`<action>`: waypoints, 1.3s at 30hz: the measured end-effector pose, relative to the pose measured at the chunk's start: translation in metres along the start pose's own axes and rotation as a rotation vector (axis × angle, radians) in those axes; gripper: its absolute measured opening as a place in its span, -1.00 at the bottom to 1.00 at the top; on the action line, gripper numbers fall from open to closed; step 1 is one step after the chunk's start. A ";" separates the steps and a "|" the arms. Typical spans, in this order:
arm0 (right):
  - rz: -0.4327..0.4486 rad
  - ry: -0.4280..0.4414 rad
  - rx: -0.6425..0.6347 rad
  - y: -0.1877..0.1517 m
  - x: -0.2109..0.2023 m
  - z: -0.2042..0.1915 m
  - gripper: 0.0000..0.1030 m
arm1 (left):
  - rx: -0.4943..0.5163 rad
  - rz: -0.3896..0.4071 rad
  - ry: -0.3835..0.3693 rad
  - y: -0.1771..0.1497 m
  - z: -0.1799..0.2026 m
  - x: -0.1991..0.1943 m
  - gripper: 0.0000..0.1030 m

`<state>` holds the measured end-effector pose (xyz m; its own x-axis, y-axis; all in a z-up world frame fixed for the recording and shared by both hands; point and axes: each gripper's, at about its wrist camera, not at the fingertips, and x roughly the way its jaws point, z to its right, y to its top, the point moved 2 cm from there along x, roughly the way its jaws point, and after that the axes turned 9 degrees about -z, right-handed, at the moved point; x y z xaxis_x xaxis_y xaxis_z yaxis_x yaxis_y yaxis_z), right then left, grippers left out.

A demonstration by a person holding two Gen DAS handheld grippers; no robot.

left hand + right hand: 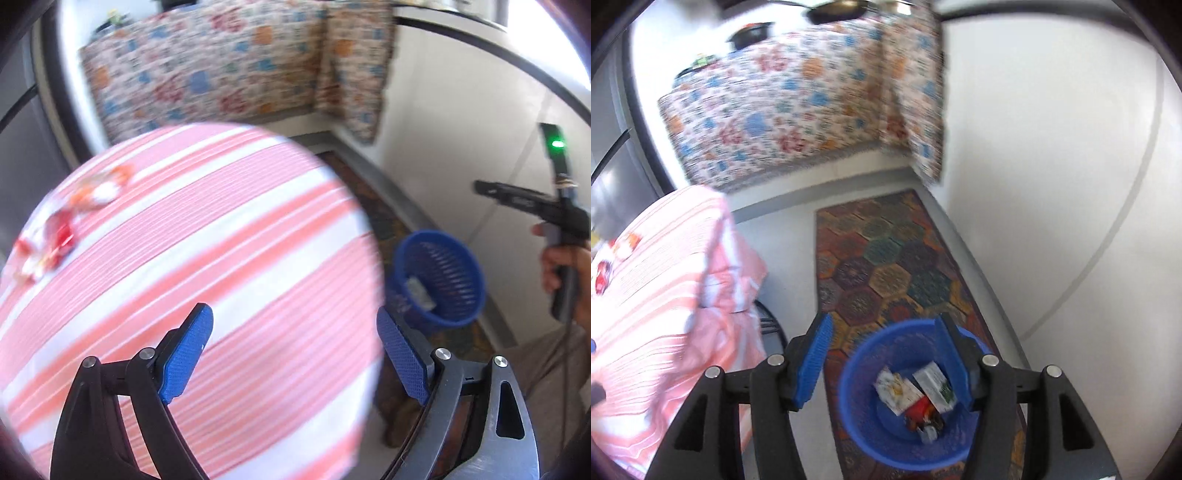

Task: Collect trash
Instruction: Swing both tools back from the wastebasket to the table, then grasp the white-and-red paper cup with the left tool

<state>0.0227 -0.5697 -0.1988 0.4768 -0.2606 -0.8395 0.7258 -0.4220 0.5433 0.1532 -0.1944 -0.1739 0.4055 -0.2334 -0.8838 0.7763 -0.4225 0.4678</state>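
Observation:
A blue mesh basket (pixel 864 424) stands on the floor rug and holds several wrappers (pixel 908 387). My right gripper (pixel 882 354) hangs open right above it, nothing between its blue pads. The same basket (pixel 439 280) shows in the left wrist view, right of the table, with a wrapper inside. My left gripper (pixel 295 350) is open and empty over the near edge of the pink-striped tablecloth (pixel 207 258). Red, orange and white wrappers (pixel 70 225) lie blurred at the cloth's far left. They also show as wrappers (pixel 613 262) at the left edge of the right wrist view.
A patterned rug (pixel 886 266) runs along the pale floor under the basket. A floral-covered counter (pixel 798 103) with pans on top stands behind. A hand (pixel 565 269) holding the other gripper's handle is at the right of the left wrist view. A white wall (pixel 1052 184) is on the right.

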 end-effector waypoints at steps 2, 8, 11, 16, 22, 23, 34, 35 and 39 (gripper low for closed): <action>0.008 0.027 -0.041 -0.002 -0.004 -0.035 0.17 | -0.073 -0.009 0.034 -0.015 -0.039 0.001 0.77; -0.045 0.223 -0.218 -0.030 -0.016 -0.178 0.18 | -0.238 -0.013 0.171 -0.046 -0.142 0.004 0.77; -0.124 0.313 -0.307 -0.047 -0.009 -0.254 0.18 | -0.291 -0.019 0.236 -0.052 -0.176 0.009 0.77; -0.150 0.294 -0.455 -0.057 0.004 -0.354 0.18 | -0.374 0.000 0.245 -0.062 -0.218 0.013 0.83; -0.107 0.229 -0.516 -0.042 0.026 -0.412 0.19 | -0.421 -0.008 0.239 -0.066 -0.226 0.017 0.99; -0.098 0.225 -0.517 -0.042 0.030 -0.416 0.21 | -0.422 -0.007 0.237 -0.065 -0.228 0.019 0.99; -0.075 0.215 -0.487 -0.036 0.039 -0.424 0.47 | -0.423 -0.006 0.238 -0.065 -0.228 0.021 0.99; -0.075 0.214 -0.487 -0.036 0.040 -0.424 0.47 | -0.425 -0.006 0.238 -0.065 -0.228 0.020 0.99; -0.075 0.215 -0.486 -0.036 0.040 -0.424 0.48 | -0.468 0.001 0.245 -0.063 -0.235 0.011 0.91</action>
<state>0.2262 -0.1966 -0.2469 0.4682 -0.0402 -0.8827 0.8836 0.0310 0.4673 0.2221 0.0359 -0.2158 0.4642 0.0013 -0.8857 0.8854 0.0271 0.4641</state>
